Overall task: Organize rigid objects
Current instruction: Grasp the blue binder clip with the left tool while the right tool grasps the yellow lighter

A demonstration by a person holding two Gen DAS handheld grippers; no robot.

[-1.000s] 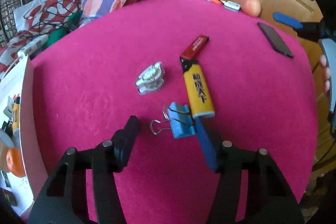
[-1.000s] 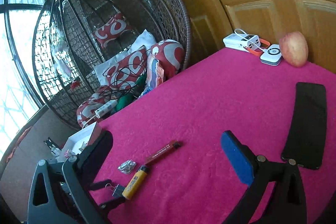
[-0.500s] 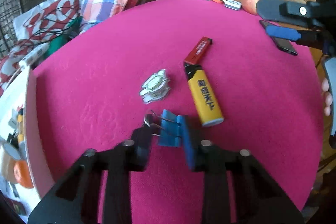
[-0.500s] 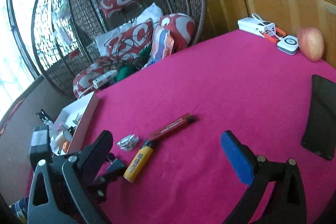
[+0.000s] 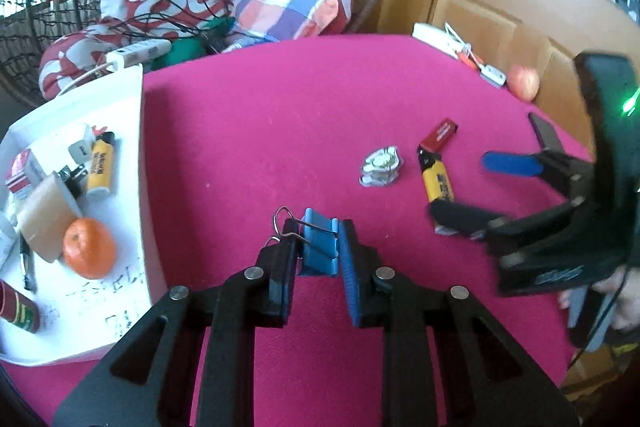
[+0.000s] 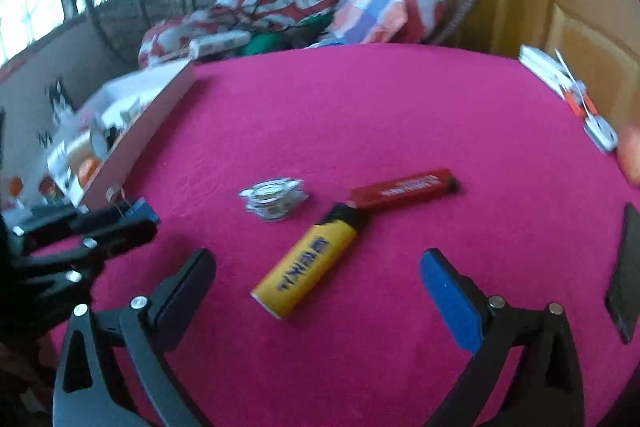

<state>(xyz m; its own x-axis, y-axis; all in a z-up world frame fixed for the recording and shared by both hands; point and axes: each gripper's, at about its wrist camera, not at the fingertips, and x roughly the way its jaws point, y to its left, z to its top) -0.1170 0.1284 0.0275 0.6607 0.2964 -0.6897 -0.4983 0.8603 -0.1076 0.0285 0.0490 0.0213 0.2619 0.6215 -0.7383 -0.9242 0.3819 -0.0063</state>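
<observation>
Left gripper (image 5: 318,255): jaws just closed, now pinching the blue binder clip (image 5: 319,247) and carrying it left toward the white tray (image 5: 138,163). Right gripper (image 6: 316,279): jaws spread, narrowing slightly, has dropped over the yellow lighter (image 6: 306,265) on the pink table, probably next pick.

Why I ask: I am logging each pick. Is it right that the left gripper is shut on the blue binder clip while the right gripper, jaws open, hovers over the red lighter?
Not quite. The left gripper is shut on the blue binder clip, but the open right gripper hovers over the yellow lighter, as the right wrist view shows; the red lighter lies beyond it.
</observation>
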